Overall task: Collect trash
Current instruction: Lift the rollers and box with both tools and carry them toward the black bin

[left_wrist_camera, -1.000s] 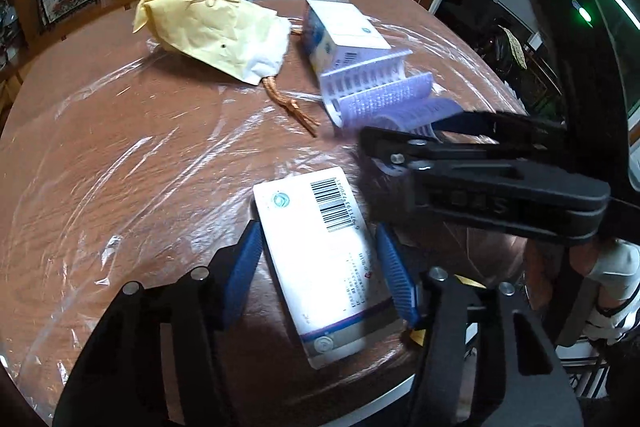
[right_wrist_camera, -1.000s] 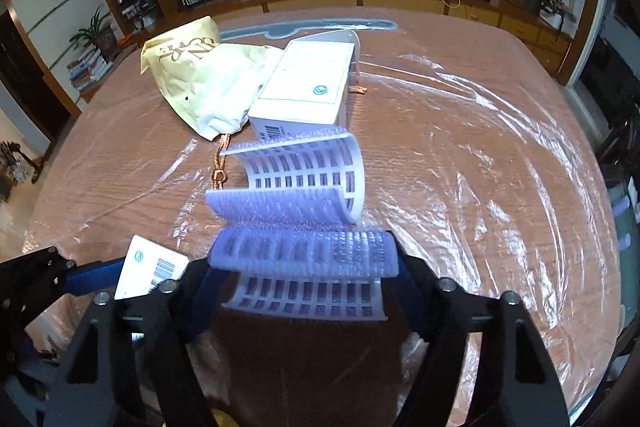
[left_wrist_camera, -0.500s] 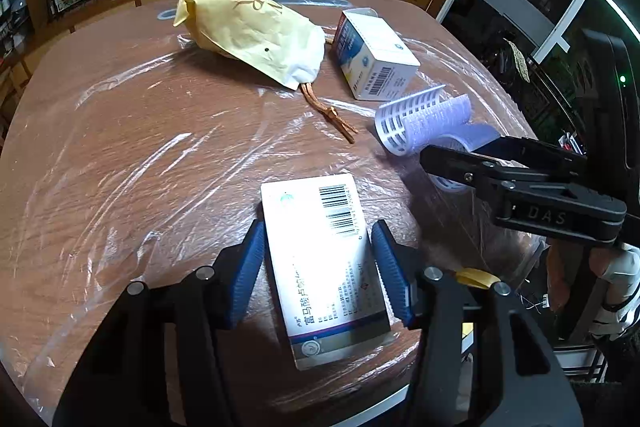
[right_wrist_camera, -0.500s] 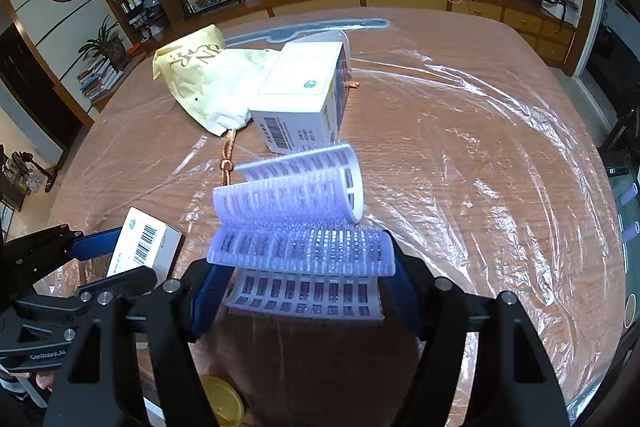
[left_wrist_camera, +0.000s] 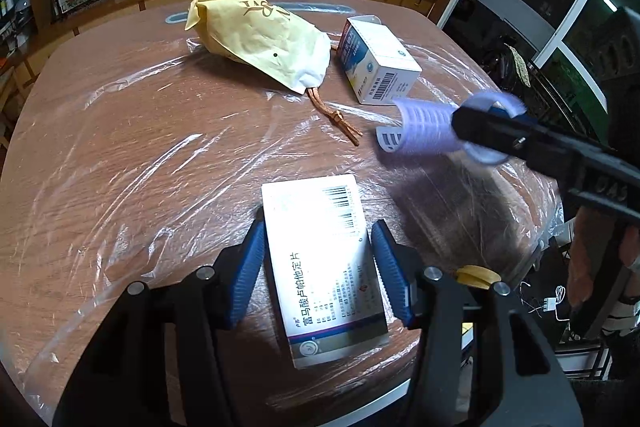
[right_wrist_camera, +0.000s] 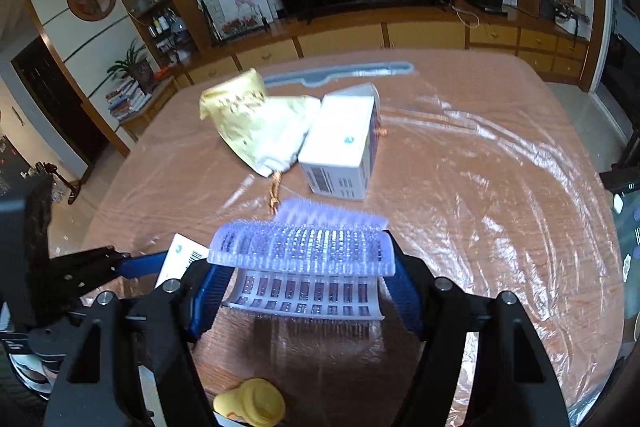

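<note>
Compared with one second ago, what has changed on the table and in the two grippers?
The right gripper has lifted the purple hair rollers higher off the table; they look blurred from motion. The left gripper still clamps the flat medicine box. The yellow bag and white carton have not moved.

Open table to the left and right, clutter at the far middle

Broad stretches of the plastic-covered table (left_wrist_camera: 120, 155) are lying bare on the left and, in the right wrist view, on the right. The yellow bag (left_wrist_camera: 260, 35) and the white-and-blue box (left_wrist_camera: 378, 65) are sitting side by side toward the far edge, blocking the middle, with the bag's brown cord (left_wrist_camera: 336, 115) trailing into the gap in front. The right gripper (left_wrist_camera: 480, 131) is crossing the near right side.
</note>
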